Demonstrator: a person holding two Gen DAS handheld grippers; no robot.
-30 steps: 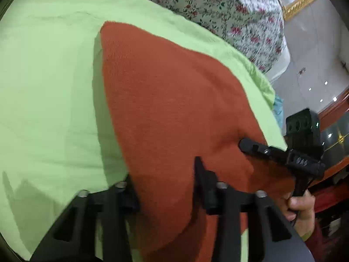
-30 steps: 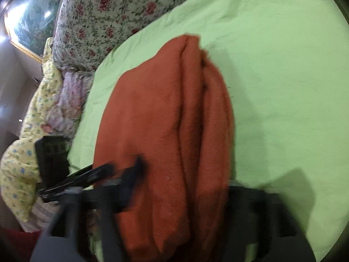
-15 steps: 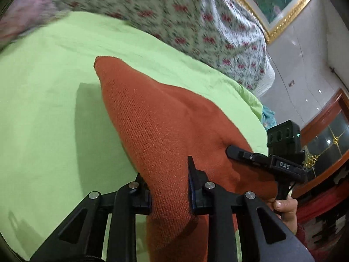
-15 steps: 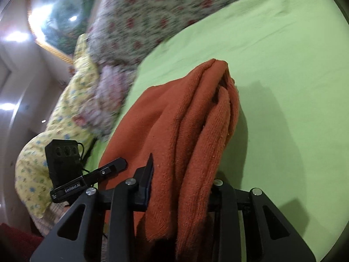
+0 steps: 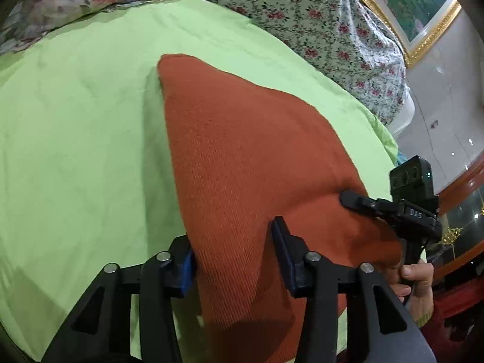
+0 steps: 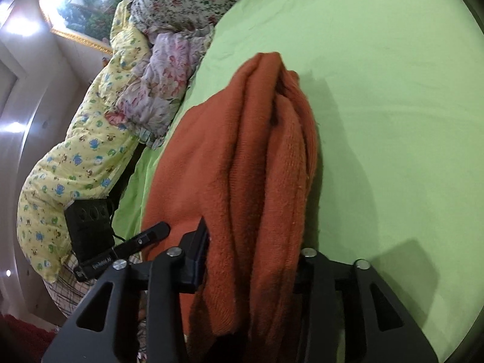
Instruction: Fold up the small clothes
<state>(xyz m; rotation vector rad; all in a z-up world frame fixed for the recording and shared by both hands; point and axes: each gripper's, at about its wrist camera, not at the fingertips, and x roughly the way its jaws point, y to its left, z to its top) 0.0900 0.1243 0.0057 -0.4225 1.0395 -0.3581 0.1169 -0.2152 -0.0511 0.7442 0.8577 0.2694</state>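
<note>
1. On the green sheet [image 5: 75, 151] lies the orange knit [image 5: 242, 151], folded in several layers; in the left view it runs from 11 o'clock down to 6 o'clock.
2. Left gripper [image 5: 233, 254]: the jaws have just been opening, and the knit edge is between them. The left pad touches the cloth; at the right pad I cannot tell.
3. Right gripper [image 6: 254, 260]: the jaws also have just been opening. The thick bundle of knit [image 6: 257, 181] fills the gap between the fingers [image 6: 198, 257].
4. At 4 o'clock in the left view a hand [image 5: 414, 284] holds the right gripper.
5. Floral bedding [image 5: 302, 15] is at 12 o'clock.
</note>
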